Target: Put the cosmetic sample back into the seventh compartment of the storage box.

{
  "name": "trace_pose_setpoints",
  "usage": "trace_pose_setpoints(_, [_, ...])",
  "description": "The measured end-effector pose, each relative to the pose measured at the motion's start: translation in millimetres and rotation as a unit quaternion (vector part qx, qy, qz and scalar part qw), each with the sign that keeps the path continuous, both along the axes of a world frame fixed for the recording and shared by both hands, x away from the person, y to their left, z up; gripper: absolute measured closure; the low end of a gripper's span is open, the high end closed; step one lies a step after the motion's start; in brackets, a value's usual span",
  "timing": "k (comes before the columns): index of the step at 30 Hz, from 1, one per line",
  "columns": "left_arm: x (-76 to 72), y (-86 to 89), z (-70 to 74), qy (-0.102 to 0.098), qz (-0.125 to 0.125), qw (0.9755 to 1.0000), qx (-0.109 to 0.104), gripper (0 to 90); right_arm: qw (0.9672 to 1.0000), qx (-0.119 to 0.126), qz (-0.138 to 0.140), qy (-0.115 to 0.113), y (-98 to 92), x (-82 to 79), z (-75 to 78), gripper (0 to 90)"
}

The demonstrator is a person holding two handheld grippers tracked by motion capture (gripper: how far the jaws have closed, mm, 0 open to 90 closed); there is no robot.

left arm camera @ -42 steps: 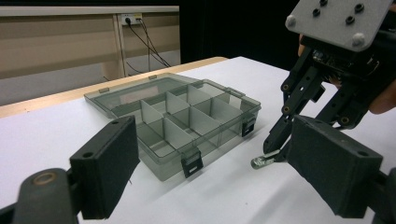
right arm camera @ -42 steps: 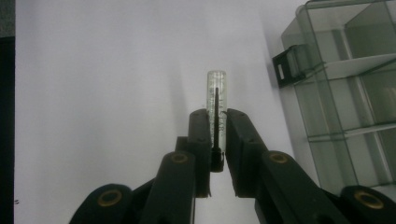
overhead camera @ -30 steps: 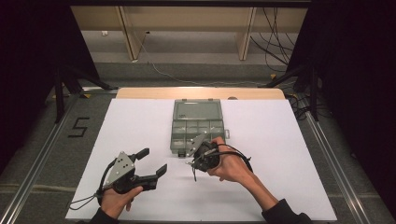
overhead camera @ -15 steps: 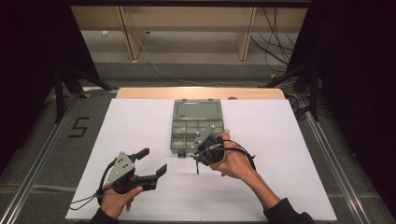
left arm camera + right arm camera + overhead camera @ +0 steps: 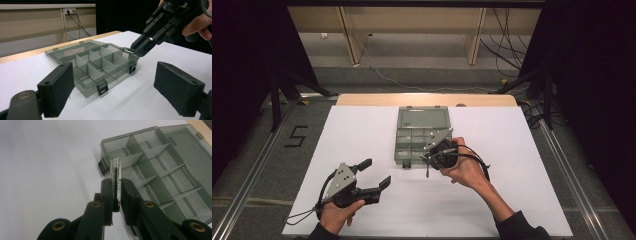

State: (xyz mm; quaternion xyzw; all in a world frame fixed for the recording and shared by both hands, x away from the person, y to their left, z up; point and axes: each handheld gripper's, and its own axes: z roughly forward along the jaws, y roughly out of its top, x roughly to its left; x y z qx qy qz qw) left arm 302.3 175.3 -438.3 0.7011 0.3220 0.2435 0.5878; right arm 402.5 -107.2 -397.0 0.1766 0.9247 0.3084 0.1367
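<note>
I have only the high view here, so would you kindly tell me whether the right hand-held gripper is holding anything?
Observer: Yes. In the right gripper view the right hand-held gripper is shut on a small clear tube with a dark rod inside.
Operator: Thank you. Where does it sit relative to the box?
Observer: In the left gripper view its tip hangs at the near right corner of the open compartment box.
Operator: Is anything already in the compartments?
Observer: Those I can see look empty, and the lid lies flat behind.
Operator: And the left one?
Observer: The left hand-held gripper is open, holding nothing, facing the box's front latches.
</note>
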Motion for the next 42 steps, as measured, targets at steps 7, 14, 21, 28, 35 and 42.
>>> trace_pose_setpoints(7, [-0.1, -0.3, -0.1, 0.001, -0.001, 1.0000, 0.000, 15.7, 0.9992, 0.030, -0.026, -0.002, -7.9, 5.9, 0.8, 81.0])
trace_pose_setpoints(14, [-0.2, -0.6, -0.4, 0.002, 0.000, 1.0000, -0.001, 15.7, 0.9974, 0.044, -0.057, -0.003, -12.6, 14.1, -4.9, 81.1])
trace_pose_setpoints(21, [0.4, -0.6, -0.8, 0.001, -0.002, 1.0000, 0.001, 15.7, 0.9947, 0.052, -0.087, 0.016, -19.4, 25.5, -13.2, 81.1])
trace_pose_setpoints(28, [1.4, 0.1, -1.3, -0.001, 0.000, 1.0000, 0.005, 15.7, 0.9917, 0.063, -0.110, 0.025, -21.2, 32.1, -16.2, 81.1])
trace_pose_setpoints(35, [1.4, -0.1, -1.6, -0.001, -0.001, 1.0000, -0.002, 15.7, 0.9859, 0.067, -0.144, 0.052, -18.4, 39.3, -21.9, 81.0])
trace_pose_setpoints(42, [1.2, -0.3, -1.6, 0.000, -0.001, 1.0000, -0.002, 15.7, 0.9845, 0.065, -0.153, 0.055, -15.0, 44.7, -28.4, 81.0])
